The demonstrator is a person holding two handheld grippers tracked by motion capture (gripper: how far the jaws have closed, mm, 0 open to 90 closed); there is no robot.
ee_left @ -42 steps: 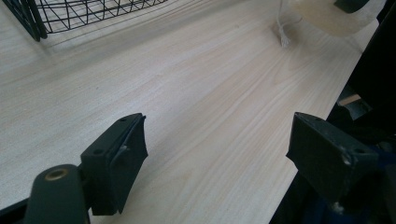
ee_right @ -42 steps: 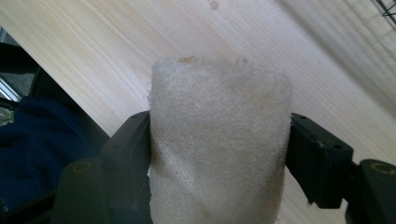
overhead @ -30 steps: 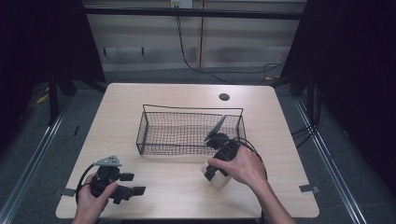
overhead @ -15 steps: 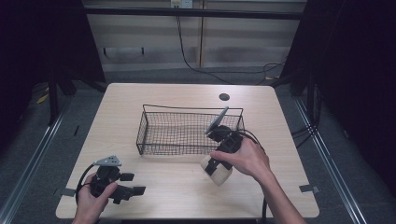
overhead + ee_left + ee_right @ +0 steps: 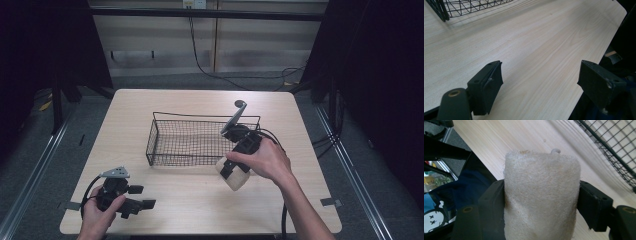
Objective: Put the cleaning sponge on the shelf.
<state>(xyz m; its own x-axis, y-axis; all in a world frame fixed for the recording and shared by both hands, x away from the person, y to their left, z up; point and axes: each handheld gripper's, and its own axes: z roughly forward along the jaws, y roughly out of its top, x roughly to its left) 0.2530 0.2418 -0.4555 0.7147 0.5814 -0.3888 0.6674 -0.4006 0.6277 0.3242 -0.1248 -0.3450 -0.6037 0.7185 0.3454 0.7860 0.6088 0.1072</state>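
In the high view, a black wire basket stands near the middle of the pale wooden desk. The right gripper sits at the basket's near right corner, its jaws pointing down toward the person's edge and closed on a beige loofah sponge, which hangs just above the desk, just outside the basket's front wall. The person's right hand wraps the gripper's body, and the grey three-cornered plate on its top rises over the basket's right end. The left gripper rests low at the near left corner of the desk, well apart from the basket, held in the left hand, with its jaws spread wide and nothing between them.

In the left gripper view, the two black jaws stand far apart over bare wood grain, gripping nothing. A corner of the basket shows at the top left, and the desk's edge runs down the right.

In the right gripper view, the loofah sponge stands upright between the jaws, both pads pressed against its rough fibrous sides; a small loop of cord pokes from its far end. The basket's mesh crosses the upper right, apart from the sponge, with desk surface in between.
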